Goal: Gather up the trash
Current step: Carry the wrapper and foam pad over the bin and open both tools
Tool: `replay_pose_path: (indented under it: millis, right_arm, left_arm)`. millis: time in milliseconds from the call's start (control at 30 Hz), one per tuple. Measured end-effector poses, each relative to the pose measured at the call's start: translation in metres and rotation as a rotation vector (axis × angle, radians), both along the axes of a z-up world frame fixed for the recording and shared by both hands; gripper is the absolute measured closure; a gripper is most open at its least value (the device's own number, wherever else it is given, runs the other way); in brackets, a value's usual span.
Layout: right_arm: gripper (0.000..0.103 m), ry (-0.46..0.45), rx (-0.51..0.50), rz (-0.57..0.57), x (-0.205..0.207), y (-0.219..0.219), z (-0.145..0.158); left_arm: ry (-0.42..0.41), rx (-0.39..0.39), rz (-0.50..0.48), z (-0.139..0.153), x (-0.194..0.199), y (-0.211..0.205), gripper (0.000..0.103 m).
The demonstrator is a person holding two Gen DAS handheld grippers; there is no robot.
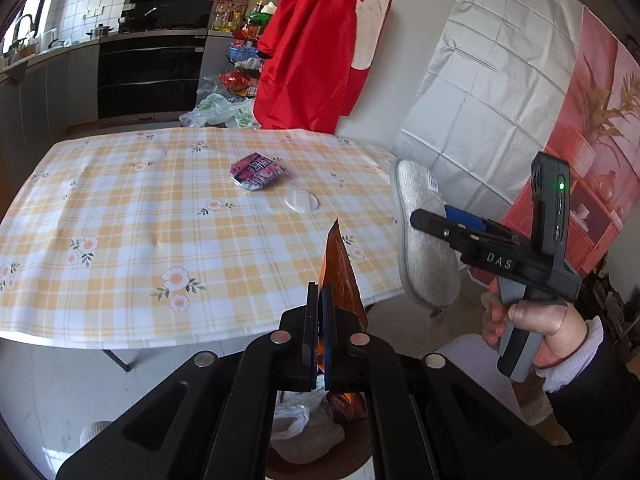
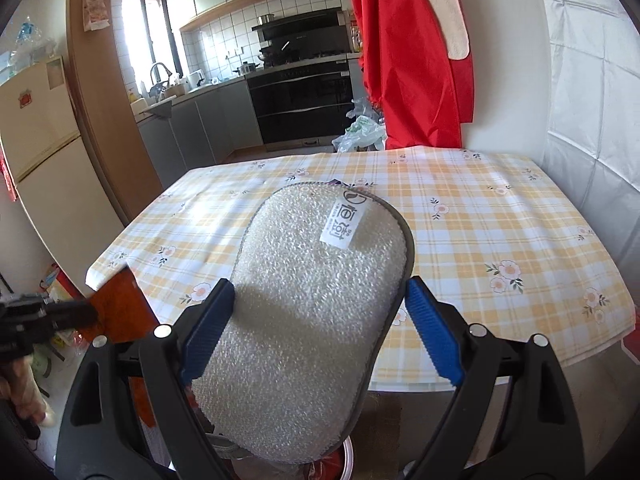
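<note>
I have the table (image 1: 120,208) in front of me, its checked cloth mostly bare, so by my reading the clearing is well on but not finished. Below its near edge sits the bin (image 1: 320,436), lined with a white bag and already holding some waste, with my left gripper right over it. My right gripper (image 2: 320,328) is spread wide around a grey sponge pad (image 2: 316,304), the blue pads pressing its two sides, held up off the table near the front edge; in the left view the same pad (image 1: 424,240) hangs beside the table's right corner. My left gripper (image 1: 320,320) is pressed together on an orange wrapper (image 1: 340,268), which stands up between the fingers above the bin, so I judge that piece is about to be dropped. Left on the cloth are a crumpled red and blue packet (image 1: 258,171) near the middle and, just beside it, a small white lid (image 1: 302,201). Those two still need collecting, I think.
</note>
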State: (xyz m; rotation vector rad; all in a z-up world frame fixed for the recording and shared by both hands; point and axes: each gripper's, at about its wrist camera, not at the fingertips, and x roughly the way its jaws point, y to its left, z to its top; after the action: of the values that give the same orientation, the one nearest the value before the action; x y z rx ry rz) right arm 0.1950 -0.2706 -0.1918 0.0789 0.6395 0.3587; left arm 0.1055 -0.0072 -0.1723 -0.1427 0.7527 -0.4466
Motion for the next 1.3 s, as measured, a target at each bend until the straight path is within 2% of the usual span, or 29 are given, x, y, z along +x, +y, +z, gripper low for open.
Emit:
replay_pose_path:
  millis: [200, 267, 333, 367, 400, 467, 533, 600, 667, 700, 900, 1033, 1133, 1167, 1300]
  right_arm:
    - [0.017, -0.039, 0.006, -0.011, -0.028, -0.011, 0.014]
    - [0.017, -0.047, 0.007, -0.014, -0.033, -0.016, 0.017]
    - [0.017, -0.05, 0.009, -0.015, -0.04, -0.02, 0.019]
    - [0.017, -0.05, 0.01, -0.014, -0.043, -0.021, 0.02]
    - [0.017, -0.049, 0.009, -0.012, -0.046, -0.021, 0.02]
    - [0.017, -0.044, 0.008, -0.006, -0.051, -0.021, 0.019]
    - [0.017, -0.035, 0.011, 0.005, -0.058, -0.019, 0.017]
    - [0.017, -0.025, 0.009, 0.022, -0.061, -0.015, 0.014]
    - [0.017, -0.013, 0.002, 0.044, -0.064, -0.007, 0.01]
    - [0.017, -0.006, 0.0, 0.055, -0.066, -0.003, 0.008]
    - [0.017, 0.06, -0.015, 0.138, -0.072, 0.028, -0.011]
    - [0.016, 0.106, -0.022, 0.197, -0.074, 0.048, -0.022]
    - [0.01, 0.175, -0.031, 0.242, -0.072, 0.061, -0.035]
    - [0.007, 0.198, -0.032, 0.249, -0.071, 0.064, -0.039]
    - [0.006, 0.231, -0.032, 0.233, -0.07, 0.069, -0.05]
  left_arm:
    - [0.056, -0.027, -0.046, -0.017, -0.019, -0.015, 0.101]
    - [0.077, -0.012, -0.074, -0.023, -0.021, -0.025, 0.1]
    - [0.085, 0.005, -0.069, -0.029, -0.023, -0.03, 0.086]
    - [0.08, 0.01, -0.054, -0.03, -0.024, -0.029, 0.068]
    - [0.071, 0.011, -0.037, -0.029, -0.025, -0.027, 0.059]
    - [0.044, 0.008, 0.003, -0.024, -0.025, -0.02, 0.056]
    - [0.013, -0.002, 0.053, -0.015, -0.025, -0.01, 0.049]
    - [-0.022, -0.023, 0.113, -0.005, -0.026, 0.002, 0.028]
    - [-0.064, -0.039, 0.175, 0.005, -0.029, 0.015, 0.015]
    - [-0.082, -0.041, 0.197, 0.01, -0.03, 0.02, 0.012]
    - [-0.139, -0.012, 0.3, 0.023, -0.036, 0.043, 0.008]
    - [-0.13, -0.021, 0.332, 0.02, -0.038, 0.055, 0.008]
    - [-0.115, -0.028, 0.343, 0.015, -0.038, 0.059, 0.008]
    - [-0.112, -0.031, 0.344, 0.013, -0.038, 0.06, 0.008]
    - [-0.105, -0.03, 0.343, 0.009, -0.04, 0.06, 0.008]
